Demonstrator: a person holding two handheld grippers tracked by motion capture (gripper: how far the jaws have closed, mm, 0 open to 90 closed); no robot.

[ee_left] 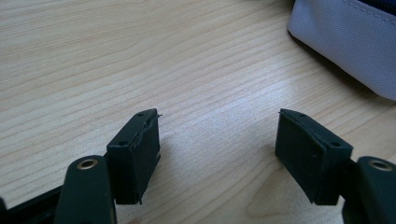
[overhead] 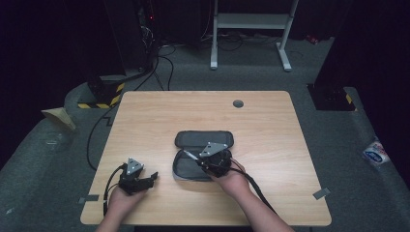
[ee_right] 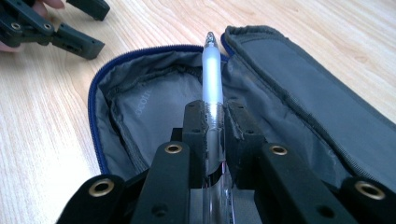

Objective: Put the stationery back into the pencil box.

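Observation:
A grey pencil case (overhead: 203,140) lies unzipped and spread open in the middle of the wooden table (overhead: 145,116); its grey lining (ee_right: 149,102) and blue zip edge face up. My right gripper (overhead: 205,162) (ee_right: 215,114) hovers just over the near half of the case, shut on a clear pen (ee_right: 212,74) whose tip (overhead: 186,153) points out over the lining. At the table's front left, my left gripper (overhead: 147,181) (ee_left: 217,135) rests low on the wood, open with nothing between its jaws. A corner of the case (ee_left: 355,42) lies beyond it.
A small grey round grommet (overhead: 238,103) sits in the table's far edge. Tape strips (overhead: 321,193) mark the front corners. Cables trail from both grippers off the front. Beyond the table stand a white frame (overhead: 251,29) and dark equipment on grey carpet.

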